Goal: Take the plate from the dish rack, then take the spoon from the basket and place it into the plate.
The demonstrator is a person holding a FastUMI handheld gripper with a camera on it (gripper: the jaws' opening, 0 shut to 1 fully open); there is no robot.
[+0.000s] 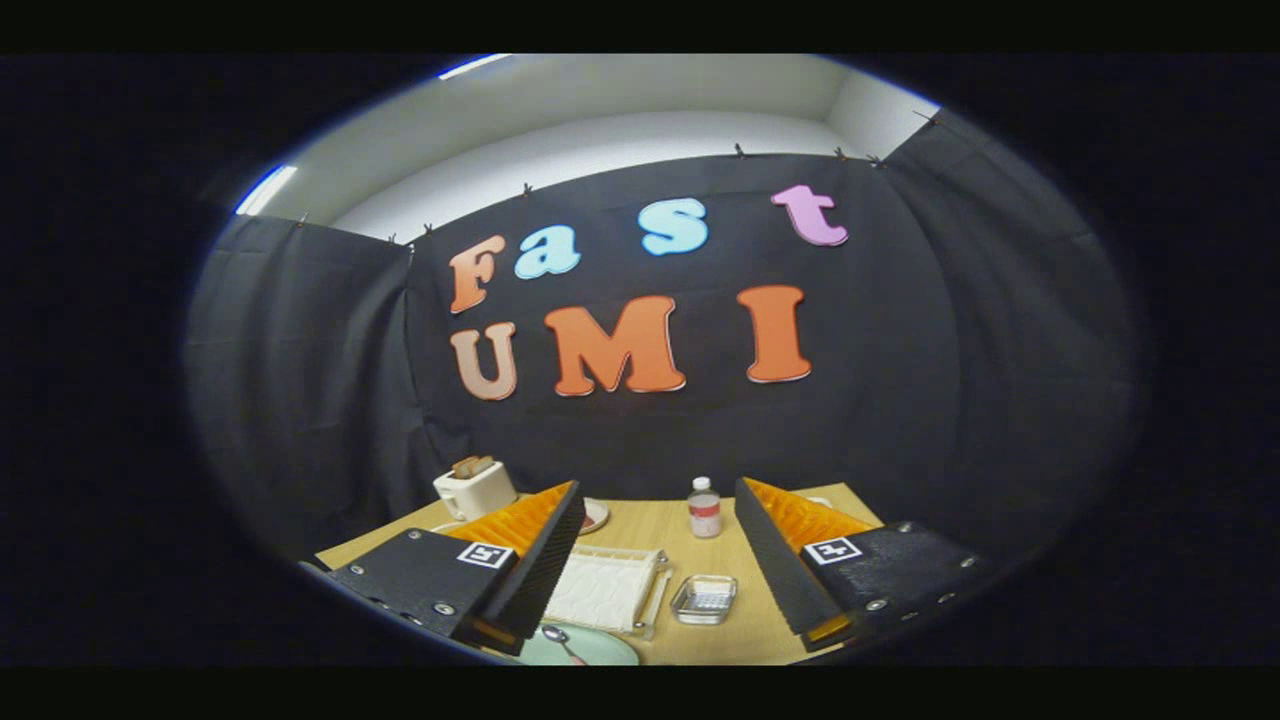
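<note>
Gripper (655, 560) was raised above the worktop (770, 615), jaws spread wide and holding nothing. No contact with any object.

The plate (600, 652), pale green, lay flat on the worktop at the near edge, below and just inside the left finger. The spoon (562, 640) rested on it, bowl up, handle running toward the near rim. Judged from this layout: both task steps looked complete, and the step in hand was the retreat.

The dish rack (607, 588), a pale tray-like frame, sat just beyond the plate, between the fingers. The basket (704, 598), a small clear container with a mesh floor, stood to the right of the rack and slightly apart from it. Could not tell if anything was left inside.

Further back: a small bottle (704, 507) near the centre, a white toaster (475, 490) with bread slices on the left, and part of another dish (594, 515) behind the left fingertip.

Notes for doing the retreat well:
- Lift straight up and back, so the left finger does not sweep over the plate rim and tip the spoon.
- Keep the jaws open; closing near the handle risks catching it.
- Stay clear of the rack's raised side.
- Check that the spoon sits fully within the rim before finishing.
</note>
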